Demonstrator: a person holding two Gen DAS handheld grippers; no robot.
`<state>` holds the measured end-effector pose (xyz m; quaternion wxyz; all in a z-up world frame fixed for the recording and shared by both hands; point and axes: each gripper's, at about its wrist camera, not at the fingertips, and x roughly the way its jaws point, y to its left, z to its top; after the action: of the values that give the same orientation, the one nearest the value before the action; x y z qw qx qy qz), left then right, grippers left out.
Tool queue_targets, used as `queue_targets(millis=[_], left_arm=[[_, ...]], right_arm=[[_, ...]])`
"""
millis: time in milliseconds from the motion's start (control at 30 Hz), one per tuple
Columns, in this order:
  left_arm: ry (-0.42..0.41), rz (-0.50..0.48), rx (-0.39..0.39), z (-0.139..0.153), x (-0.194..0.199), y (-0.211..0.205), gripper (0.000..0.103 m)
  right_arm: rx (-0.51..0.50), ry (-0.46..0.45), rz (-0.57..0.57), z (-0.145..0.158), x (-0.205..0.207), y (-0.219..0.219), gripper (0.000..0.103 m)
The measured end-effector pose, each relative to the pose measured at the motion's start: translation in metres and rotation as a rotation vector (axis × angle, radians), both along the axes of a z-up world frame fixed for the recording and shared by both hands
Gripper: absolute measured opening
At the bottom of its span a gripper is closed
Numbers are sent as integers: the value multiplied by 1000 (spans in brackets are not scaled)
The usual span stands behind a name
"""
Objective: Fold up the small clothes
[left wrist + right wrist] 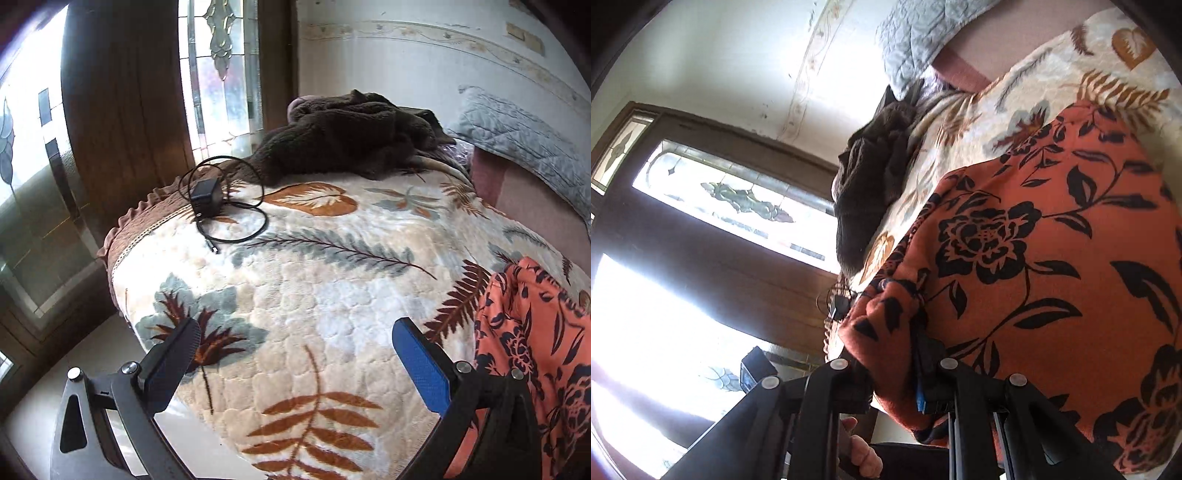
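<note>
Leaf-print blanket (295, 295) covers the bed; the right tool (894, 369) pinches an orange floral garment (1052, 258), the left tool (295, 343) gapes empty.

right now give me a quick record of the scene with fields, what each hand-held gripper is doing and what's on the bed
surface: bed with leaf-print blanket
garment: orange floral cloth, partly lying on the blanket
right hand-held gripper: shut on an edge of the orange floral cloth
left hand-held gripper: open, nothing between its fingers, above the blanket
other items: black charger with cable; brown fleece heap; grey quilted pillow
fold state: not yet folded flat
</note>
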<state>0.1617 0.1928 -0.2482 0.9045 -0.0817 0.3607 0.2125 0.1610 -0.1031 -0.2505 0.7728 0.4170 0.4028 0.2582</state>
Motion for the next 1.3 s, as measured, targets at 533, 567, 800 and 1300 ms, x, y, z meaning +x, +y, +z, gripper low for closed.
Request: queue_targets(millis=[533, 567, 800, 1300], left_arm=[[-233, -328, 25, 38, -16, -77, 103], [-239, -355, 34, 39, -18, -84, 103], [-35, -443, 168, 4, 1, -126, 103], [133, -446, 235, -30, 13, -138, 103]], right_arm=[[86, 8, 17, -13, -34, -80, 77], [63, 1, -11, -12, -36, -91, 76], [60, 105, -94, -49, -32, -122, 45], [-85, 102, -85, -23, 30, -116, 27]])
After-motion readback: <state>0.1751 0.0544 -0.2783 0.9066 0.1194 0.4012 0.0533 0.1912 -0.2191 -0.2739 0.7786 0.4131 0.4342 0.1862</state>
